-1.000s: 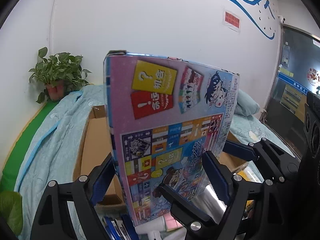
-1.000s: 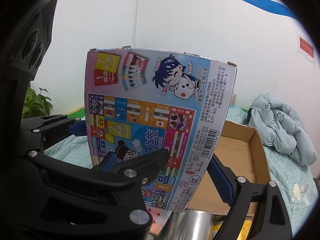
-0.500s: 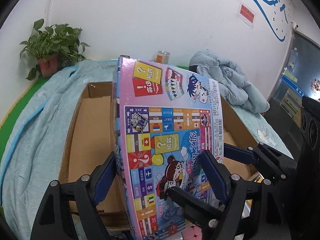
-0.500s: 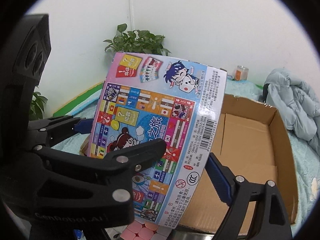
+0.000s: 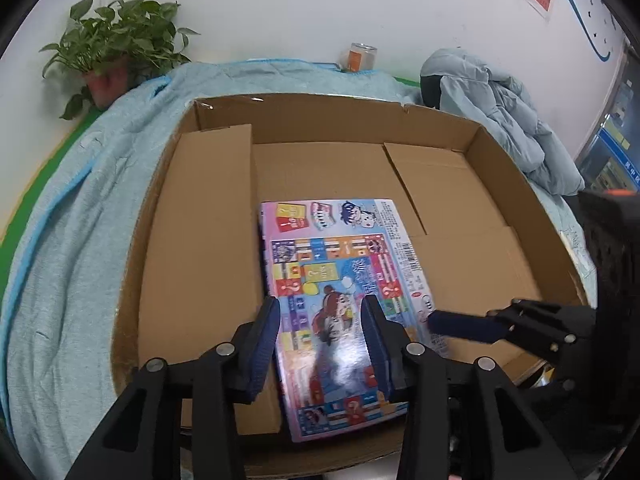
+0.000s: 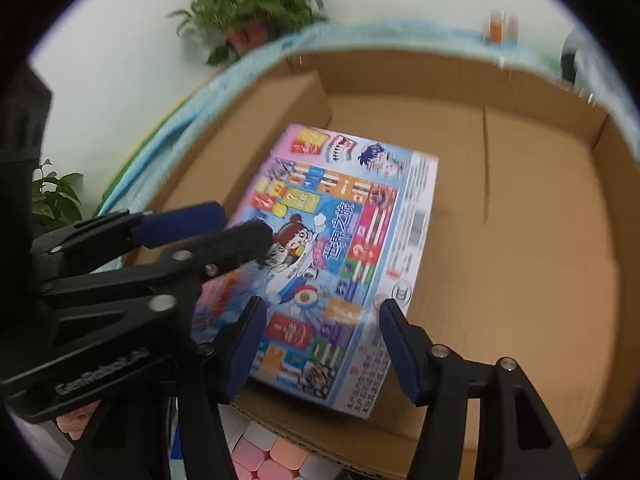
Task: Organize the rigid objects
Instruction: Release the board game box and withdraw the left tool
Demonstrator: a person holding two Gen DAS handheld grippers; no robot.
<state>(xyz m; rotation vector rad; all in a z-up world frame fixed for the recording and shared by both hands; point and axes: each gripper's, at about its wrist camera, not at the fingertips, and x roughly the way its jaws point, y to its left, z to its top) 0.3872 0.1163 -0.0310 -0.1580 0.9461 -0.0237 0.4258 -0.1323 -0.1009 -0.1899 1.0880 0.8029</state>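
- Blanket [image 5: 80,220] first: pale blue and rumpled, it spreads under and around everything on the left side.
- Cardboard carton [image 5: 320,120] next, big and open-topped, sitting on that blanket with its bottom flaps folded flat inside.
- Jacket [image 5: 500,112], light blue and puffy, is heaped just beyond the carton's far right corner.
- Potted plant [image 5: 116,32] stands against the white wall at the far left, past the carton.
- And there's the game box [image 5: 340,264]: colourful, printed face up, lying flat on the carton floor, close to the near wall and roughly mid-width.
- Left tongs [image 5: 320,336] hover over the near half of that game box. The jaws have just been closing to a narrow gap, the blue pads sit above the printed face, and nothing is pinched between them.
- Right tongs [image 6: 322,344] hang over the box's near right corner. They too have just been closing, now stand at a middling gap, and their pads grip nothing.
- Orange-labelled can [image 5: 362,56] stands at the wall behind the carton.
- Pastel blocks [image 6: 264,452], pink and peach, peek out just outside the carton's near wall.
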